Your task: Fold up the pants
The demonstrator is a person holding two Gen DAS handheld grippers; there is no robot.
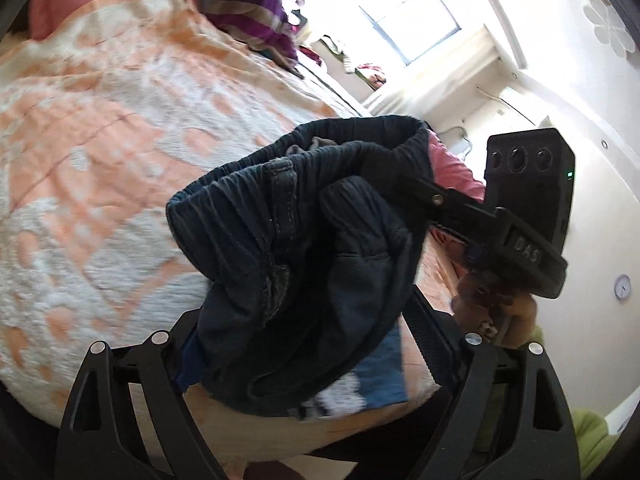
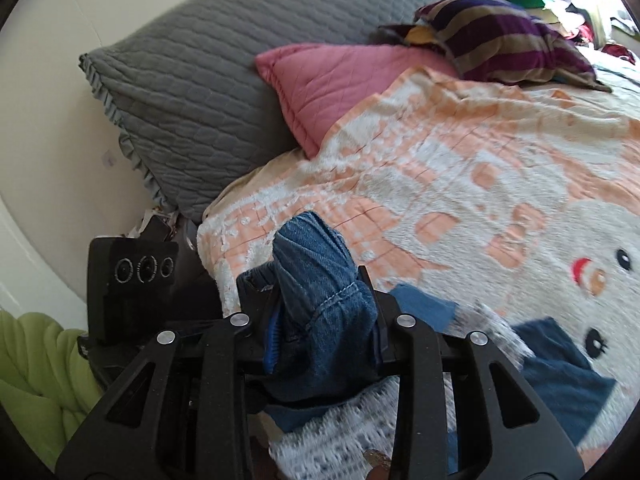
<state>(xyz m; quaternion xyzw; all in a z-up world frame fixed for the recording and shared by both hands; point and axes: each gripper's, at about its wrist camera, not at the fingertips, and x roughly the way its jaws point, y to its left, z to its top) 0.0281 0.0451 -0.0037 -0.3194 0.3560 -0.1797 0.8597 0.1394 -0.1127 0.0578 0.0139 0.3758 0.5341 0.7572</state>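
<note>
The pants [image 1: 304, 248] are dark blue denim with an elastic waistband, bunched and held up over the bed. My left gripper [image 1: 308, 332] is shut on the bunched fabric near the waistband. In the left wrist view my right gripper [image 1: 404, 172] reaches in from the right and clamps the waistband's far side. In the right wrist view my right gripper [image 2: 320, 304] is shut on a lighter blue fold of the pants [image 2: 316, 280]; its fingertips are hidden by cloth. The left gripper's camera body [image 2: 136, 276] shows at the left.
The bed carries an orange and white fleece blanket [image 2: 460, 168] with a bear face. A grey quilted pillow [image 2: 200, 80], a pink pillow [image 2: 332, 84] and a purple striped cushion [image 2: 508, 40] lie at its head. A green cushion [image 2: 36, 368] sits beside the bed.
</note>
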